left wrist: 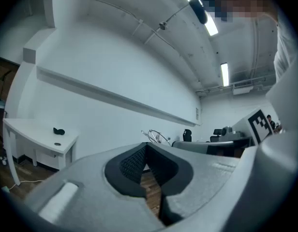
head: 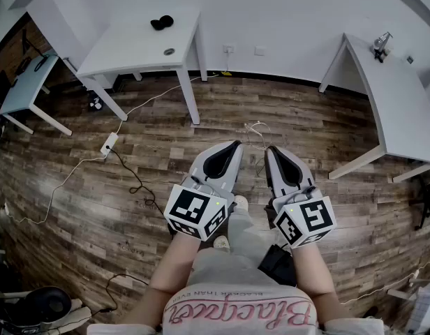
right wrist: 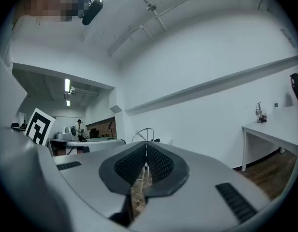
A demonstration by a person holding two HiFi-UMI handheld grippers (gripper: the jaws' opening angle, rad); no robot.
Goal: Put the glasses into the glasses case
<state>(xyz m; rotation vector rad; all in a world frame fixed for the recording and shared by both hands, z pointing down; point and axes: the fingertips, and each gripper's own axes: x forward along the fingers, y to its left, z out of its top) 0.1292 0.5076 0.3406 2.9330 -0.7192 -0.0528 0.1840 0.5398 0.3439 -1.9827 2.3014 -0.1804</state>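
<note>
A small black object, too far off to identify, lies on the white table at the back left, beside a small round dark thing. Both appear in the left gripper view, the black object on the table at the left. No glasses can be made out. I hold my left gripper and right gripper side by side at waist height over the wooden floor, far from both tables. The left gripper is shut with nothing in it, and so is the right gripper.
A second white table stands at the right, carrying a small metal item, which also shows in the right gripper view. A power strip and cables trail over the floor. A blue-topped table is at the far left.
</note>
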